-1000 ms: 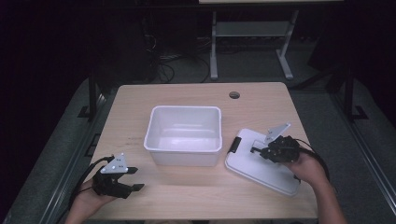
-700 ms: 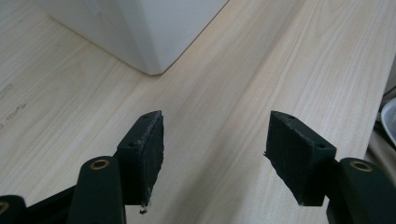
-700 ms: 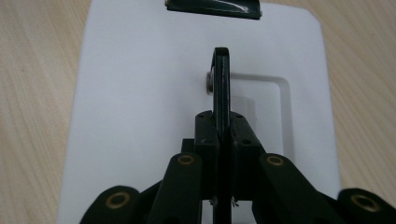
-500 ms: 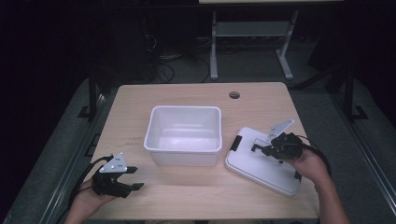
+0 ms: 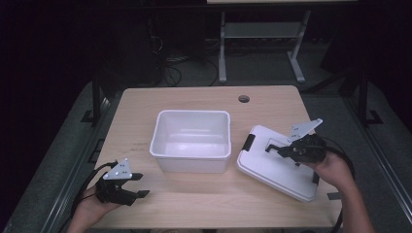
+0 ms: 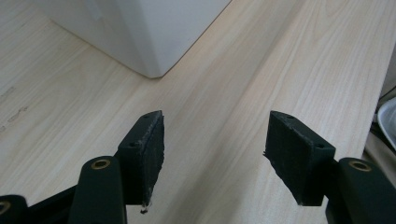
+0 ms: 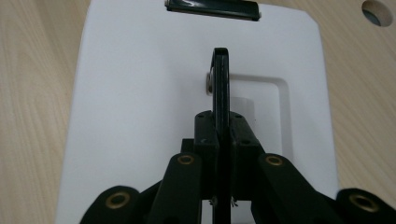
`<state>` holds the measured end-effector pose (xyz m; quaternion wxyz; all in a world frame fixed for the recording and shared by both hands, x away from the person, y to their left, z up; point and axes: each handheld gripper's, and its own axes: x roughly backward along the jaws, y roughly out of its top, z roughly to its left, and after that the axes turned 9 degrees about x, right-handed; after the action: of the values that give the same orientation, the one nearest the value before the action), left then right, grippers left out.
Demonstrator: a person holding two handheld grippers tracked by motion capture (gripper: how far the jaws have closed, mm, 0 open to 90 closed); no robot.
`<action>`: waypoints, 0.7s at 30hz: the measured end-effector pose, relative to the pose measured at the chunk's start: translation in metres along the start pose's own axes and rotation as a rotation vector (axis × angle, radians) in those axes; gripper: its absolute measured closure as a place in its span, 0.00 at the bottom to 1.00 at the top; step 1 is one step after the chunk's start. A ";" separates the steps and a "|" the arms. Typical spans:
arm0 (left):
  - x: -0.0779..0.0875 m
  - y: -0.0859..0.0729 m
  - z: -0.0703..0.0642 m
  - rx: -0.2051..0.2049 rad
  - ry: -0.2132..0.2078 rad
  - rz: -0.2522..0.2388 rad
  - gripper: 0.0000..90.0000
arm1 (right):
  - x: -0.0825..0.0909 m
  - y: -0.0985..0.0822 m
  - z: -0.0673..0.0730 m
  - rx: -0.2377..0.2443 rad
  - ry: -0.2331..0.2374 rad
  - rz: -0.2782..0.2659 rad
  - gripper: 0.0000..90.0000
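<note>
The white lid lies flat on the wooden table, right of centre in the high view, just beside the empty white tub. Its black handle stands upright, pinched between the jaws of the right gripper. At the lower left of the frame the left gripper rests near the table's edge, jaws spread apart over bare wood.

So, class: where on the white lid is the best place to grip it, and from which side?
Probably by the black handle standing upright in the recess at the middle of the lid, approached from above with the jaws either side of its thin flat faces. The right gripper is shut on it that way.
</note>
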<state>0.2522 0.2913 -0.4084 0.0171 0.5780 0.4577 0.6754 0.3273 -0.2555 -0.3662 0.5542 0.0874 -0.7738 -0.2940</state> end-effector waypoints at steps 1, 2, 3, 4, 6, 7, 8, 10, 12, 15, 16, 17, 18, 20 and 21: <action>0.000 0.000 0.000 0.002 -0.002 0.000 0.41 | 0.002 0.001 0.000 0.002 -0.003 -0.003 0.93; 0.000 0.000 0.000 0.002 -0.003 0.001 0.41 | 0.005 0.002 0.000 0.004 -0.002 -0.008 0.93; 0.000 0.000 0.000 0.001 -0.003 0.002 0.41 | 0.007 0.002 0.001 0.008 -0.002 -0.011 0.93; 0.000 0.000 0.000 0.001 -0.003 0.003 0.41 | 0.009 0.003 0.001 0.012 -0.003 -0.012 0.93; 0.000 0.000 0.000 -0.002 -0.003 0.002 0.41 | 0.015 0.007 0.001 0.018 -0.003 -0.015 0.93; 0.000 0.000 0.000 -0.001 -0.003 0.003 0.41 | 0.018 0.009 0.002 0.022 -0.001 -0.021 0.93; 0.000 0.001 -0.001 -0.004 -0.003 0.001 0.41 | 0.020 0.010 0.001 0.032 -0.005 -0.022 0.93; 0.000 0.001 -0.001 -0.006 -0.005 0.000 0.41 | 0.025 0.013 0.002 0.035 -0.003 -0.032 0.93; -0.001 0.001 -0.002 -0.007 -0.007 0.001 0.41 | 0.030 0.016 0.002 0.037 0.003 -0.042 0.93; -0.001 0.001 -0.002 -0.011 -0.003 0.009 0.41 | 0.036 0.020 0.001 0.047 -0.006 -0.038 0.93; 0.000 0.001 -0.003 -0.009 -0.001 0.005 0.41 | 0.038 0.022 0.000 0.048 -0.003 -0.040 0.93; 0.001 0.001 -0.003 -0.008 -0.001 0.001 0.41 | 0.039 0.023 0.000 0.049 -0.002 -0.043 0.93; 0.002 0.001 -0.003 -0.008 -0.003 -0.002 0.41 | 0.041 0.024 0.000 0.050 0.000 -0.047 0.93; 0.002 0.000 -0.001 -0.003 -0.001 -0.006 0.41 | 0.045 0.030 -0.001 0.057 0.004 -0.044 0.93; 0.002 0.000 0.000 0.002 -0.002 -0.008 0.41 | 0.047 0.032 -0.002 0.060 0.004 -0.044 0.93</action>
<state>0.2512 0.2923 -0.4067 0.0199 0.5768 0.4606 0.6744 0.3172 -0.2522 -0.3102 0.5463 0.1215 -0.7791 -0.2825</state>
